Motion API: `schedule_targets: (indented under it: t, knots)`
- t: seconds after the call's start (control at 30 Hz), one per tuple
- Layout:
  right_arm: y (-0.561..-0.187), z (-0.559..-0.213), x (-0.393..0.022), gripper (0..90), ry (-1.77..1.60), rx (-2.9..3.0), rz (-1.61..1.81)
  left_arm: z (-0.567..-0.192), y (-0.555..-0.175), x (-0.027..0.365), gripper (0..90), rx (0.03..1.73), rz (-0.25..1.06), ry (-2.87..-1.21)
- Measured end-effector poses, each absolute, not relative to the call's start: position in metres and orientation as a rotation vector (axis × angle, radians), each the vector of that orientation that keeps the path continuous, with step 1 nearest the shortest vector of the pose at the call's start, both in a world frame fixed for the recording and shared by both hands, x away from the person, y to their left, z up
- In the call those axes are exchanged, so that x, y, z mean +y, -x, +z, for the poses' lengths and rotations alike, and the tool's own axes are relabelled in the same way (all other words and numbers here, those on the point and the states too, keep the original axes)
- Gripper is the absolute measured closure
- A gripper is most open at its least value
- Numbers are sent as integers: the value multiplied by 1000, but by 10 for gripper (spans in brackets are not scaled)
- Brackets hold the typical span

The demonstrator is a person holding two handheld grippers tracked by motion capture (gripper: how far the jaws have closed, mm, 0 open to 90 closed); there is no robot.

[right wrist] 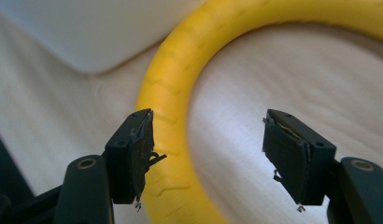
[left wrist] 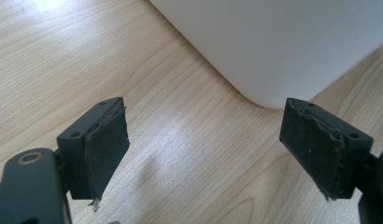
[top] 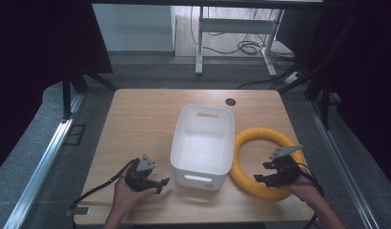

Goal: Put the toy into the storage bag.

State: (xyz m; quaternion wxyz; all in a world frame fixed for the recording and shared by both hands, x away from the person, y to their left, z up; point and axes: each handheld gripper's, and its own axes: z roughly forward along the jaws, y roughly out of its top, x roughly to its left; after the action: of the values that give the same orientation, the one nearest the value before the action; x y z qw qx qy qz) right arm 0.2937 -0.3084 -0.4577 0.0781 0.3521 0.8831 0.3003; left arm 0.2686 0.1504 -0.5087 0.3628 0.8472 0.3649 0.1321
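Right gripper [top: 270, 175]: we see its jaws spread apart over the near arc of the yellow ring [top: 260, 143]; contact is hard for us to judge, apparently none.
Left gripper [top: 158, 185]: jaws apart, empty, above the table [top: 136, 119].
Ring: flat on the table, right of the white bin [top: 203, 143].
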Motion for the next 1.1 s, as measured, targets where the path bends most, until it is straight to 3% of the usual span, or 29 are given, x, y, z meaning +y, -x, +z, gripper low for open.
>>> schedule_targets:
  t: [0.57,1.1]
  knots:
    - [-304,-483,-260,307,-880,2933,406,-510,-269,151,156,942,344,-2189]
    - [-306,-499,-247,463,-895,3002,277,-510,-270,152,156,944,352,-2185]
